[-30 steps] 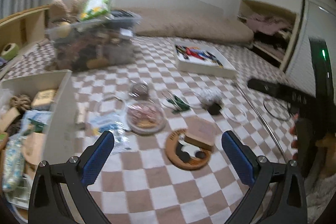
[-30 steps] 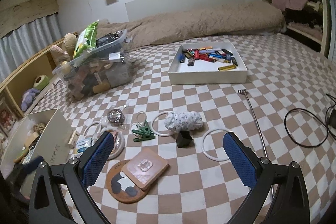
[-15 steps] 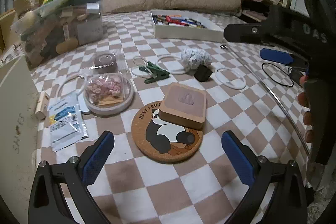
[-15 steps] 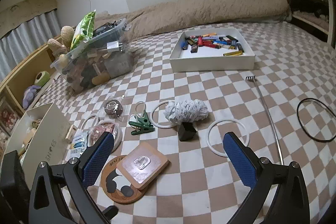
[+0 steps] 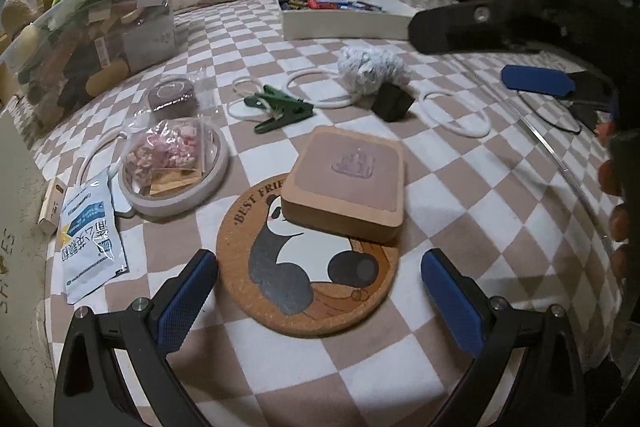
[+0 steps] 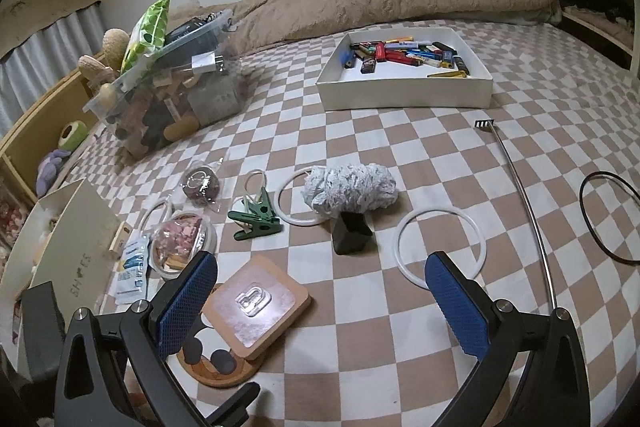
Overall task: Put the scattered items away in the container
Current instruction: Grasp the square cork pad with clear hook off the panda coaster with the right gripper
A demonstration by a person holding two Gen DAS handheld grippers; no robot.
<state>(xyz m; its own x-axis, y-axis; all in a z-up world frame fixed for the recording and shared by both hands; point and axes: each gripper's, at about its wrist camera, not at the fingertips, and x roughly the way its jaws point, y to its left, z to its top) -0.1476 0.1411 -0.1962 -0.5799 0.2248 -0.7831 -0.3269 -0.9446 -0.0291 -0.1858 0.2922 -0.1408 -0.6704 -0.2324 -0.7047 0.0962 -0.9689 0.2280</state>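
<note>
My left gripper [image 5: 320, 291] is open, its fingers on either side of a round cork panda coaster [image 5: 308, 259]. A square tan block [image 5: 348, 179] lies on the coaster's far edge. My right gripper [image 6: 320, 299] is open and empty above the checkered cover; the block [image 6: 256, 303] and coaster [image 6: 216, 363] lie by its left finger. A green clip [image 6: 256, 223], white rings [image 6: 440, 247], a grey-white bundle [image 6: 352, 191], a black cube [image 6: 352, 235] and packets [image 5: 88, 231] lie scattered. The cream container [image 6: 76, 251] stands at the left.
A white tray of lighters [image 6: 404, 75] sits further back. A clear bin [image 6: 172, 95] full of things stands at the back left. A long metal back-scratcher [image 6: 520, 195] and a black ring [image 6: 612, 219] lie to the right. The right gripper shows in the left view [image 5: 536, 79].
My left gripper swung away from the container and came down close to the panda coaster. My right gripper moved slightly lower and forward over the scattered items.
</note>
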